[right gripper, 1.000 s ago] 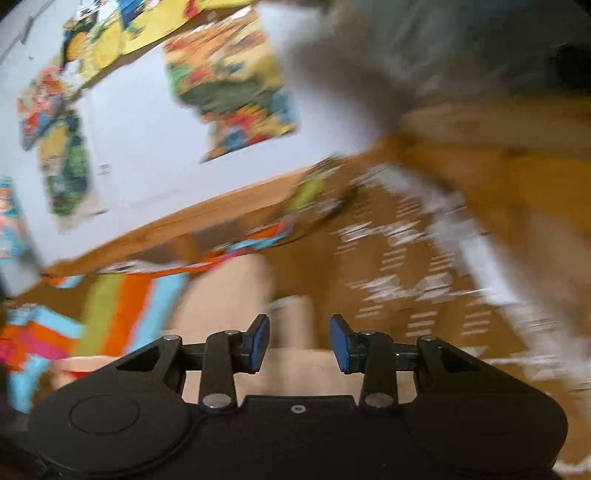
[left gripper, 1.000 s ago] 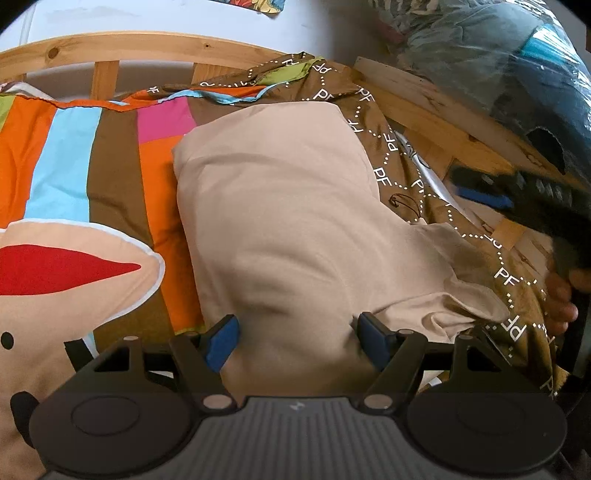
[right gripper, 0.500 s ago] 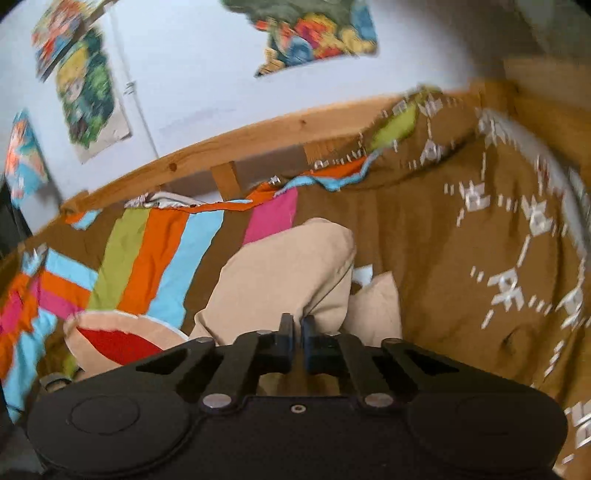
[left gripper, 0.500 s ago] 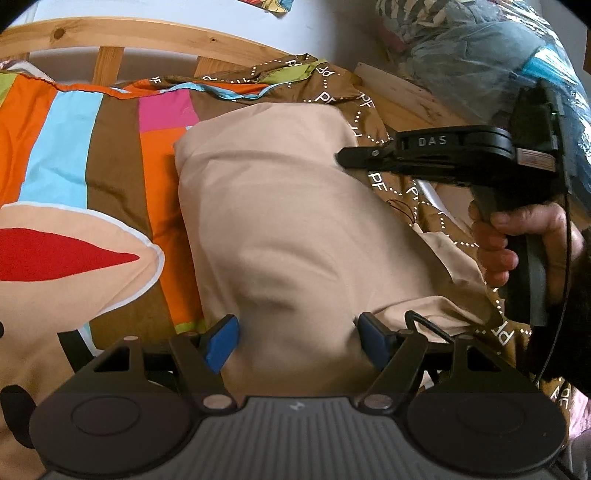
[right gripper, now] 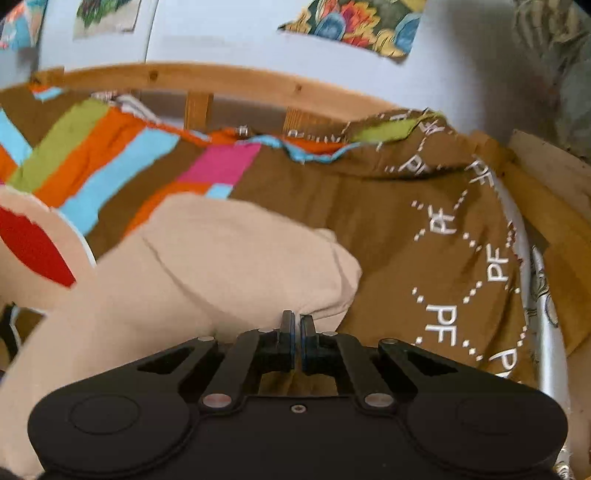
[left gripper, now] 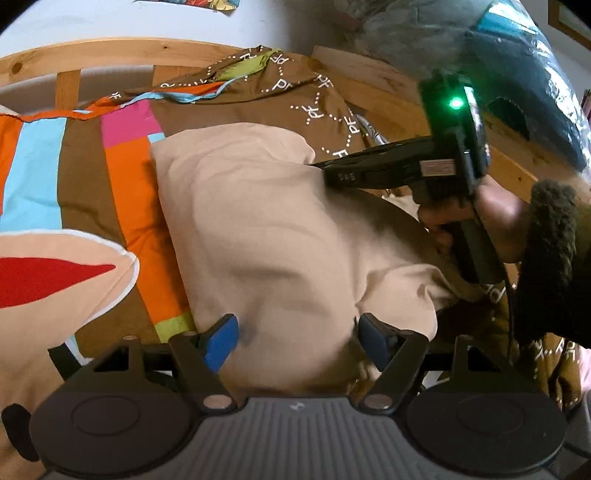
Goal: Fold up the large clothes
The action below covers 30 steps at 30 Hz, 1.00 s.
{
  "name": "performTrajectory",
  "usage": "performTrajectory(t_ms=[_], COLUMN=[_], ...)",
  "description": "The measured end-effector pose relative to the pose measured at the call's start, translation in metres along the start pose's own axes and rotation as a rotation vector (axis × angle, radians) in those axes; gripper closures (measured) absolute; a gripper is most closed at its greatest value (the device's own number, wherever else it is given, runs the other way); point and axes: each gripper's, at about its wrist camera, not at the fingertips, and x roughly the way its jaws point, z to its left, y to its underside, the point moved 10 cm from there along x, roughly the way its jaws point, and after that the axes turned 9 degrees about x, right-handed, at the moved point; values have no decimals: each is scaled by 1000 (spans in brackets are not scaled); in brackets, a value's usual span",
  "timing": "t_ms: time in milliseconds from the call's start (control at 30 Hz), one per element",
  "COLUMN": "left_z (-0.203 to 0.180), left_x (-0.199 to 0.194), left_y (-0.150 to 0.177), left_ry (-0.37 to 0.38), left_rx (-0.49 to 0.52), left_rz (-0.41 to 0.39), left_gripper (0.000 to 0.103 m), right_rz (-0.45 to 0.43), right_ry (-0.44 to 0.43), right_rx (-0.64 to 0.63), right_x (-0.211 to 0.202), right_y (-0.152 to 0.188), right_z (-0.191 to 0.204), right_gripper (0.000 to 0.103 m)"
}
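The right gripper (right gripper: 297, 338) has dropped onto the beige garment (left gripper: 266, 236), jaws pressed together, pinching nothing visible; left gripper (left gripper: 297, 338) spread. Smoothing; next, regrasp an edge.

We see a striped brown bedspread (right gripper: 388, 236) lettered "PF" reaching up to the wooden bed rail (right gripper: 207, 79). Above that rail, colourful posters (right gripper: 354, 22) hang on the white wall (right gripper: 221, 40).

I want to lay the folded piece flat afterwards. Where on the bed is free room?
Free: the striped bedcover left of the beige garment, up to the wooden headboard. Crowded: the right side, where the right gripper and hand press against the garment beside the wooden rail.
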Motion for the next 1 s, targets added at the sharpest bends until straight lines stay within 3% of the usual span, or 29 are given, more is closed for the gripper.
performTrajectory(t_ms=[67,200,333,433,600,767,1000], left_z=[1,7,6,6,0,-3,-3], left_x=[2,1,1,3,4,5,5], left_y=[3,8,9,9,10,12,14], left_ry=[1,15,9,-4,-22,-44,-48], left_rx=[-16,-66,-59,-42,-12,28,22], left_rz=[8,20,23,25,36,36,40], left_gripper=[27,25,25,25,25,25,23], right_rz=[-8,-85,-122,-105,23,-52,-122], right_ry=[7,22,-52,-106,-10,43,5], right_rx=[-10,59,138,101,50,36,157], right_x=[0,-29,-78,-99,-76,-78,-88], right_y=[1,-10,-6,17,85,97,92], right_z=[1,-11,-14,3,9,16,1], right_gripper=[101,74,74,72,72,71,64])
